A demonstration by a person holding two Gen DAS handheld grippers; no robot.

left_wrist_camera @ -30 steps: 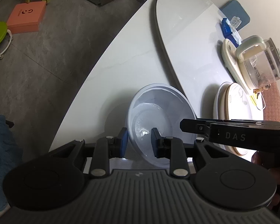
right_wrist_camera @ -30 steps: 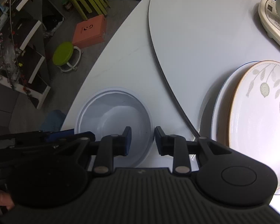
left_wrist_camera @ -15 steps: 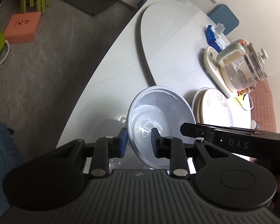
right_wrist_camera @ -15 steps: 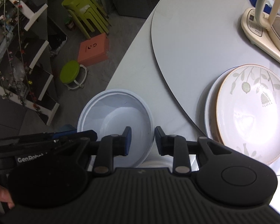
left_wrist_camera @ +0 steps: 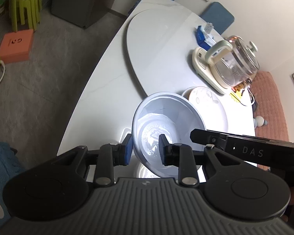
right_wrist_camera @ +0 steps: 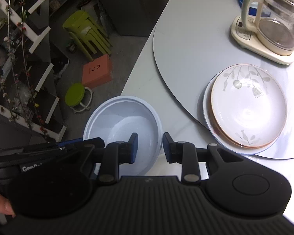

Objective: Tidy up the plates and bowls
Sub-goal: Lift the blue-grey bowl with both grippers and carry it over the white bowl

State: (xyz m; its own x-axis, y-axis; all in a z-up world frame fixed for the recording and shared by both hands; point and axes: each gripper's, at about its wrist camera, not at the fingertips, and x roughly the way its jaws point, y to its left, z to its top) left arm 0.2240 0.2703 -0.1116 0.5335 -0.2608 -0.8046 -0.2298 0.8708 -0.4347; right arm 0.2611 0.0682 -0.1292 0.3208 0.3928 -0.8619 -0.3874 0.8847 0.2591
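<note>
A clear plastic bowl (left_wrist_camera: pixel 166 121) hangs in the air above the table's near edge. My left gripper (left_wrist_camera: pixel 145 150) is shut on its left rim, one finger outside and one inside. My right gripper (right_wrist_camera: pixel 149 146) is shut on its right rim, and the bowl shows in the right wrist view too (right_wrist_camera: pixel 119 121). A leaf-patterned plate (right_wrist_camera: pixel 249 105) lies on a stack of plates on the grey turntable (right_wrist_camera: pixel 186 39), to the right of the bowl. Something white on the table below the bowl (left_wrist_camera: pixel 145 173) is mostly hidden.
A glass kettle on a cream base (right_wrist_camera: pixel 272 25) stands behind the plates. A blue box (left_wrist_camera: pixel 202 36) lies at the far side of the table. The white table edge (left_wrist_camera: pixel 92 98) runs along the left; beyond it are floor, green stools (right_wrist_camera: pixel 86 33) and an orange box (right_wrist_camera: pixel 97 72).
Both grippers have risen with the bowl between them. The bowl has left the table and the plates and kettle now look further below and away.
</note>
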